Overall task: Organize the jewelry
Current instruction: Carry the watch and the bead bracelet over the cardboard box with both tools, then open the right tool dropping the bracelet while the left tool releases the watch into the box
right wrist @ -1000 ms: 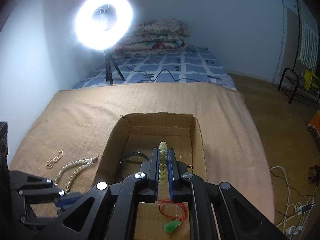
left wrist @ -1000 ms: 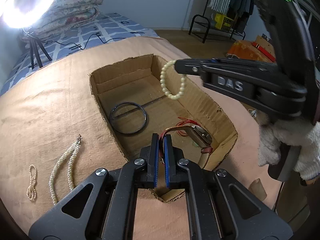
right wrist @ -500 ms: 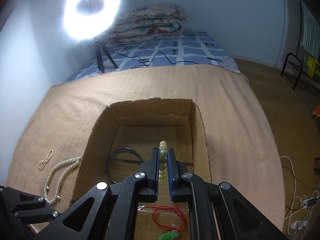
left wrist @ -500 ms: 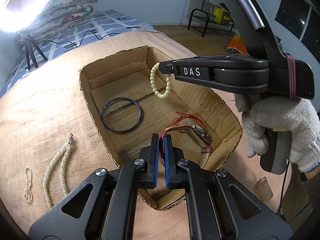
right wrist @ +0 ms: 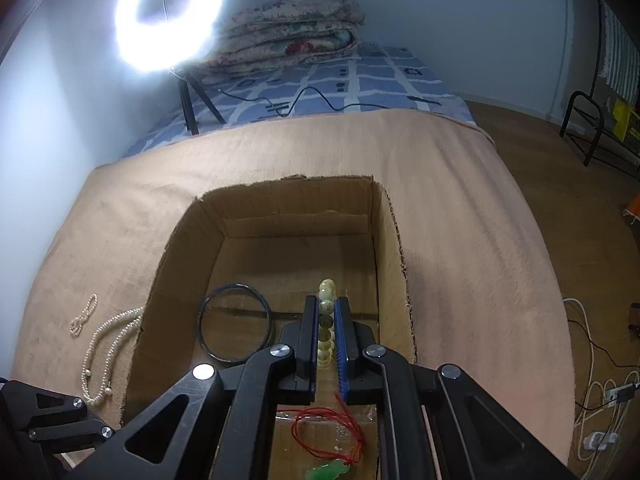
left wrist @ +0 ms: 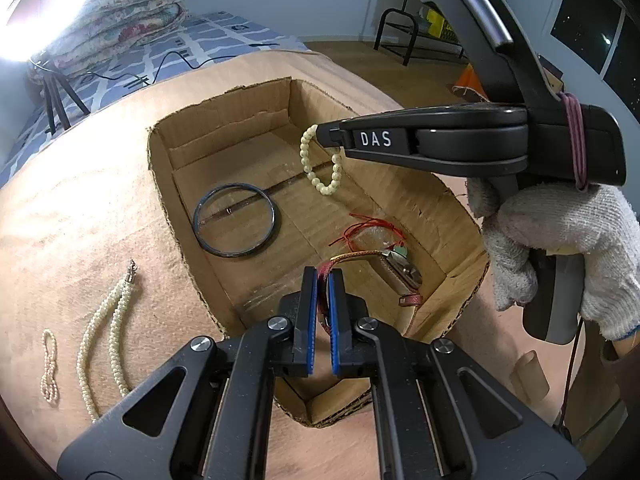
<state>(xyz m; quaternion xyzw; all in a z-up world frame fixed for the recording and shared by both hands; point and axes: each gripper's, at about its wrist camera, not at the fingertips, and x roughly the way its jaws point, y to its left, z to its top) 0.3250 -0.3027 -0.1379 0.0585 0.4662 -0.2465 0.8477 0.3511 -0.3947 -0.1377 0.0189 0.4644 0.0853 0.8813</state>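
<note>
Left wrist view: left gripper (left wrist: pixel 323 276) is clamping the watch (left wrist: pixel 394 270) strap over the cardboard box (left wrist: pixel 448 200), dark bangle (left wrist: pixel 235 225) lying inside. Right wrist view: right gripper (right wrist: pixel 324 304) is pinching the bead bracelet (right wrist: pixel 326 312), hanging inside the box, pearl necklace (right wrist: pixel 108 354) lying outside left.

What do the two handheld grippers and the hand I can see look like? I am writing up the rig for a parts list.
Both grippers are black, each with two flat parallel jaws lined in blue, on angular arms fixed with silver screws. The right gripper carries white "DAS" lettering on its side and a pinkish-red rubber band round its body. The right hand wears a white knitted glove. The left gripper looks the same; its hand is out of view.
</note>
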